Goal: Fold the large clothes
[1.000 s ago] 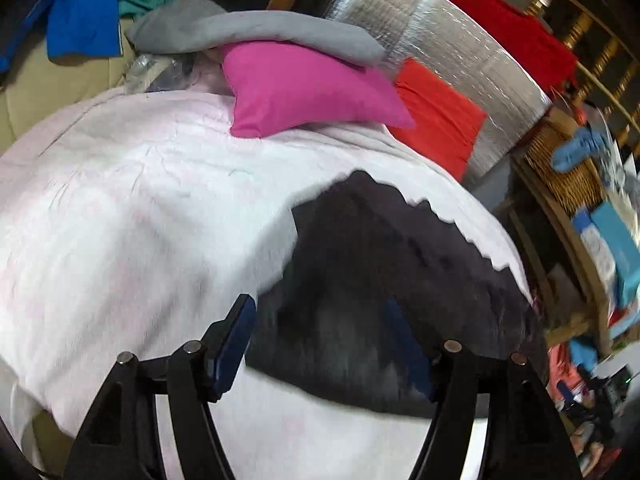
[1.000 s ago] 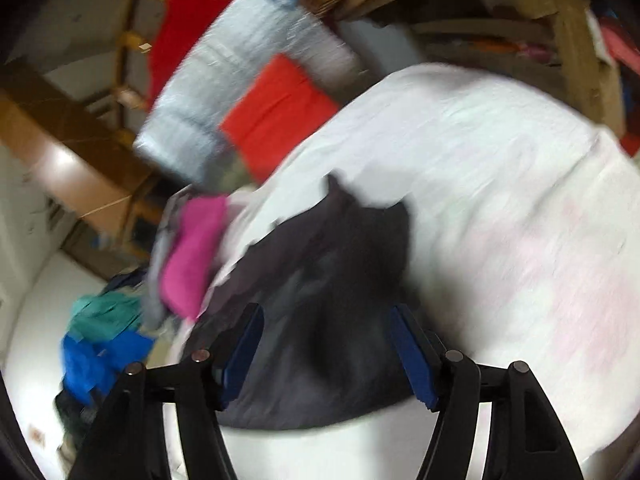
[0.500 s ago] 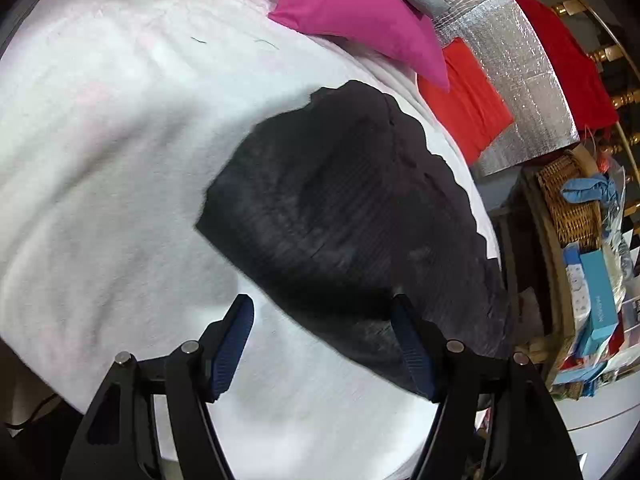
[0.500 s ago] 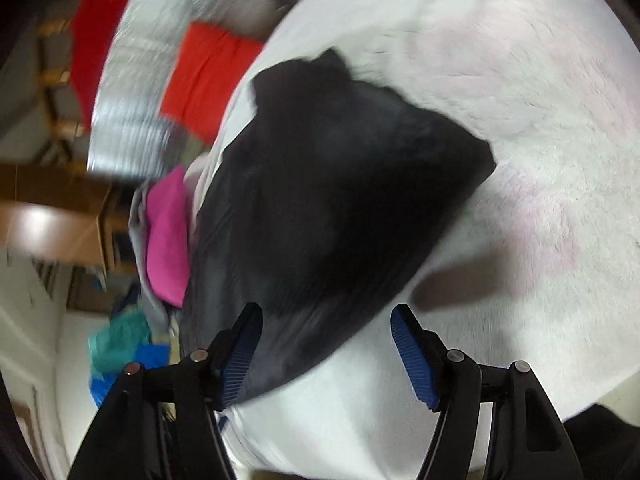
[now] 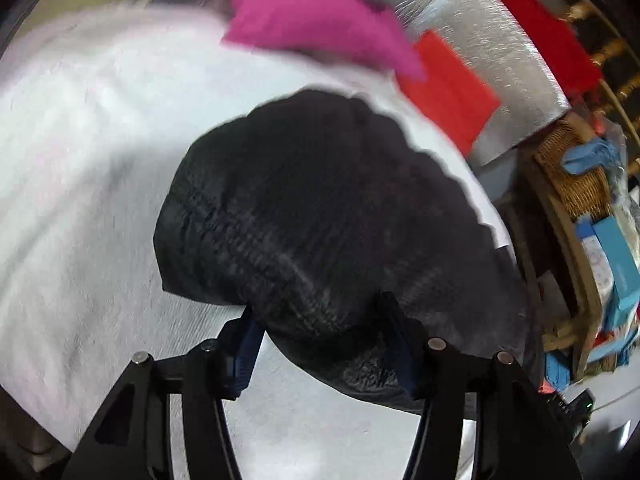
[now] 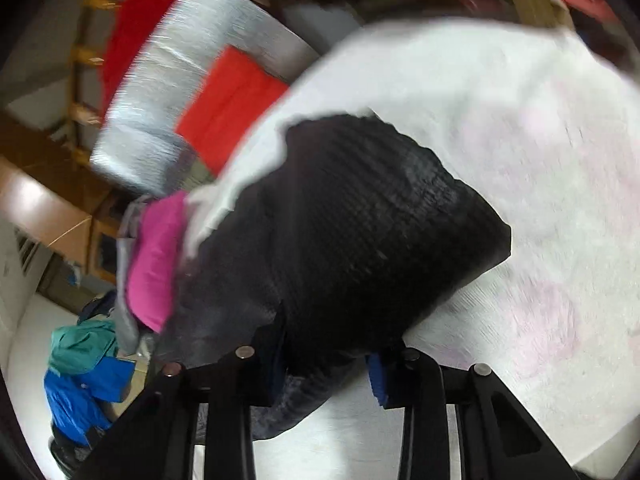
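Observation:
A black knitted garment (image 5: 320, 208) lies folded on the white bed cover (image 5: 80, 160). My left gripper (image 5: 320, 320) has its near edge between the blue-padded fingers and is closed on it; the fingertips are hidden under the cloth. In the right wrist view the same black garment (image 6: 360, 232) bulges up from the white cover (image 6: 540, 160). My right gripper (image 6: 324, 352) is closed on its near edge, with the cloth bunched between the fingers.
A pink cushion (image 5: 316, 28) and a grey garment lie at the head of the bed. A red cushion (image 5: 448, 88) and a silver quilted pad (image 5: 492, 52) lean behind. A wicker basket (image 5: 580, 176) and shelf stand at the right. Blue and teal clothes (image 6: 84, 372) are piled beyond.
Both grippers went from open above the garment to closed on its near edge. The cloth now bunches up between the fingers and rises toward the cameras.

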Action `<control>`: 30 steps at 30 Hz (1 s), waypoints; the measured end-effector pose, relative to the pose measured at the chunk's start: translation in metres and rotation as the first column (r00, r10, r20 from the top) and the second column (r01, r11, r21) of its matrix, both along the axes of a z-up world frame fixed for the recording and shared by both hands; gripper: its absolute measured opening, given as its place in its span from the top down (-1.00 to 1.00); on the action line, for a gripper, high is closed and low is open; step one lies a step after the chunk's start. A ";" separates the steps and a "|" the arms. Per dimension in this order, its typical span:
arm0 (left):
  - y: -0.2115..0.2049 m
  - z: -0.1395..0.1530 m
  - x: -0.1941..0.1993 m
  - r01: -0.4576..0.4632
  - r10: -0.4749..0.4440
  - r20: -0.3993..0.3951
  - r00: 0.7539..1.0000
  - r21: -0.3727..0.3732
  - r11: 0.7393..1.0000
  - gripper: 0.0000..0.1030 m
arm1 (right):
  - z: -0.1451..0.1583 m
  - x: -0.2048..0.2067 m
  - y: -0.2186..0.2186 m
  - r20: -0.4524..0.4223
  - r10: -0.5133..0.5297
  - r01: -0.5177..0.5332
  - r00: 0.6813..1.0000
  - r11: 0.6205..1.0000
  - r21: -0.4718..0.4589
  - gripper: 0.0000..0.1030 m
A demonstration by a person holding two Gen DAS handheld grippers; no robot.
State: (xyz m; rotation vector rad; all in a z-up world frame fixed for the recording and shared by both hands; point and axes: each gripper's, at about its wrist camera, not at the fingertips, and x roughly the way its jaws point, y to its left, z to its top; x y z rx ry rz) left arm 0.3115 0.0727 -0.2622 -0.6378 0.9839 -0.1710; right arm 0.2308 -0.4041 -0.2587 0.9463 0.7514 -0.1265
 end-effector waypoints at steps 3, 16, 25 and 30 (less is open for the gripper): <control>0.007 0.002 -0.003 0.003 -0.004 -0.008 1.000 -0.037 0.999 -0.13 | 0.003 -0.002 -0.001 0.012 0.019 -0.019 1.000 1.000 0.018 0.29; 0.001 0.032 -0.051 0.047 -0.051 0.027 0.998 0.155 0.987 -0.37 | 0.008 -0.037 -0.009 0.022 0.058 -0.060 0.998 0.994 0.087 -0.35; -0.035 0.032 -0.039 0.037 -0.074 0.071 0.995 0.427 0.903 -0.37 | -0.007 -0.001 -0.003 -0.011 -0.014 0.015 1.000 0.998 0.062 -0.08; -0.045 0.031 -0.032 0.038 -0.091 0.081 0.993 0.503 0.863 -0.37 | 0.020 0.002 0.019 0.044 0.005 0.002 0.999 0.988 -0.154 0.03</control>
